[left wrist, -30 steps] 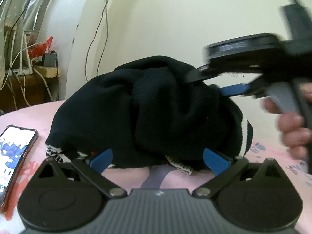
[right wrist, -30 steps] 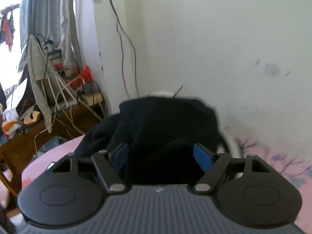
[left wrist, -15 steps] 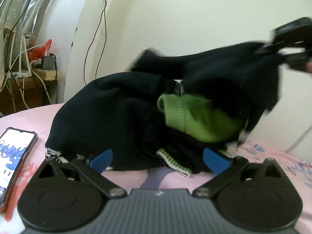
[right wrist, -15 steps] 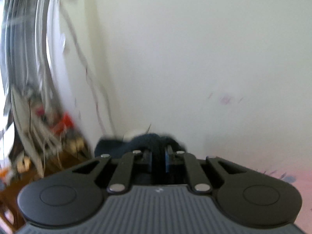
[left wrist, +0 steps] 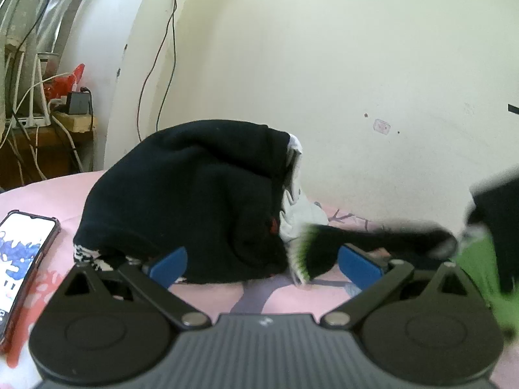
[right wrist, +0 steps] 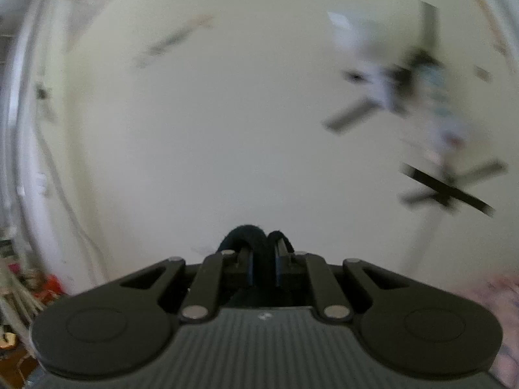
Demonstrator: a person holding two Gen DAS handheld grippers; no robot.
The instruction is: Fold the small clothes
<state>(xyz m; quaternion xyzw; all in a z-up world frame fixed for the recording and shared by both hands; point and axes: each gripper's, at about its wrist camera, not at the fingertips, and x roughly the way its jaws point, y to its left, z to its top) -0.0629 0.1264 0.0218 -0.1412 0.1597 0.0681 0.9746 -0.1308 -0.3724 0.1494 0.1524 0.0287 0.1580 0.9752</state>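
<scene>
A heap of dark clothes (left wrist: 194, 201) lies on the pink bedsheet (left wrist: 207, 295), with a white piece (left wrist: 298, 217) at its right side. My left gripper (left wrist: 262, 264) is open and low, just in front of the heap. A black and green garment (left wrist: 382, 243) stretches blurred from the heap to the right edge. My right gripper (right wrist: 262, 259) is shut on a fold of that black garment (right wrist: 256, 240) and points up at the wall.
A phone (left wrist: 22, 259) in a red case lies on the sheet at the left. A wooden shelf with cables and a router (left wrist: 42, 120) stands at the back left. The pale wall (left wrist: 356, 81) is close behind the heap.
My right gripper shut on the black and green garment, pulled it off the heap and carried it up and to the right. The left gripper stayed still and open.
</scene>
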